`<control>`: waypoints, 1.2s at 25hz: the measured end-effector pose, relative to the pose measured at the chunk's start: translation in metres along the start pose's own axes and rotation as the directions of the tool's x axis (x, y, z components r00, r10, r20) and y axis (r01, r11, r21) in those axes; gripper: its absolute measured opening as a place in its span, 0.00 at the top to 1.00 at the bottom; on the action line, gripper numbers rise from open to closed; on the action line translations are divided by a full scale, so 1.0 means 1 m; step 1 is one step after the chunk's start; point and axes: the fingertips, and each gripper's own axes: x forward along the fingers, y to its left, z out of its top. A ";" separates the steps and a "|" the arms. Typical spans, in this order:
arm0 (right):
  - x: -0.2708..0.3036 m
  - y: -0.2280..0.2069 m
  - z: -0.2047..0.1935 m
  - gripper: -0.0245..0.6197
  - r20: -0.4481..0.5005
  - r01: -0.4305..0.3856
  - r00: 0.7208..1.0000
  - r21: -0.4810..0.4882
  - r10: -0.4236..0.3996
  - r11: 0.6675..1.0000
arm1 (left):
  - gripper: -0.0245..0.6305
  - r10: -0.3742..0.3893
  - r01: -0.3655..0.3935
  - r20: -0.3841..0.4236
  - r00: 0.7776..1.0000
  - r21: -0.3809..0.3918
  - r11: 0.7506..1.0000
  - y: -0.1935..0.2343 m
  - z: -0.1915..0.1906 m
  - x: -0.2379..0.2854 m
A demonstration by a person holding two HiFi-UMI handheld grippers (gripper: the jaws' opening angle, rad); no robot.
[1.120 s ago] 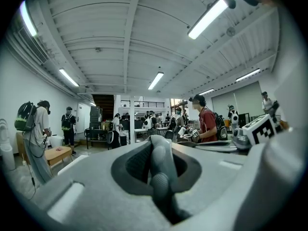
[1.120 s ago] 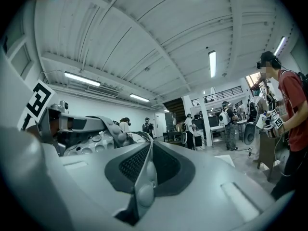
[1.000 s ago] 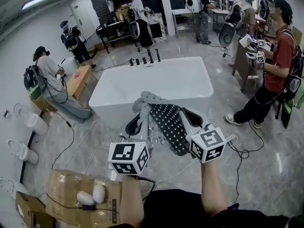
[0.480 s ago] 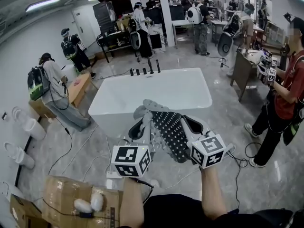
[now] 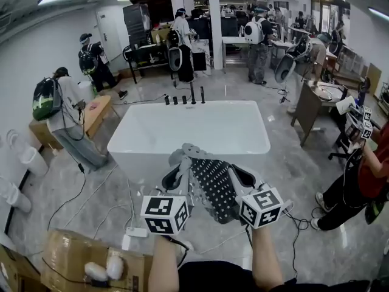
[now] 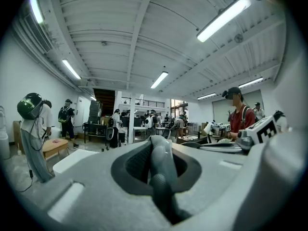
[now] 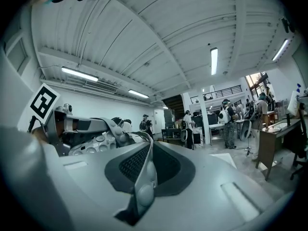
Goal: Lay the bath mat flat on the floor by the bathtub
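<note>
The left gripper and right gripper are each clamped on an edge of the mat. It looks light, floppy and rubbery, so holds at opposite corners should spread it flat.

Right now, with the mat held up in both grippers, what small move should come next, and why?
Probably lower both grippers toward the floor in front of the tub, easing them apart. The mat hangs bunched in the air between the left gripper and the right gripper. Both are shut on its edge, and the tub is just ahead.
</note>
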 end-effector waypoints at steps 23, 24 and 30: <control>0.148 -0.007 -0.064 0.93 -0.164 -0.010 0.986 0.130 0.031 0.992 | 0.94 0.045 -0.063 -0.173 0.984 -0.097 0.993 0.130 -0.060 0.072; 0.156 -0.009 -0.067 0.93 -0.170 -0.002 0.985 0.136 0.026 0.991 | 0.94 0.040 -0.057 -0.182 0.983 -0.091 0.994 0.136 -0.061 0.077; 0.208 -0.013 -0.067 0.93 -0.166 0.031 0.986 0.151 -0.006 0.988 | 0.93 -0.011 0.001 -0.211 0.977 -0.051 0.999 0.169 -0.064 0.112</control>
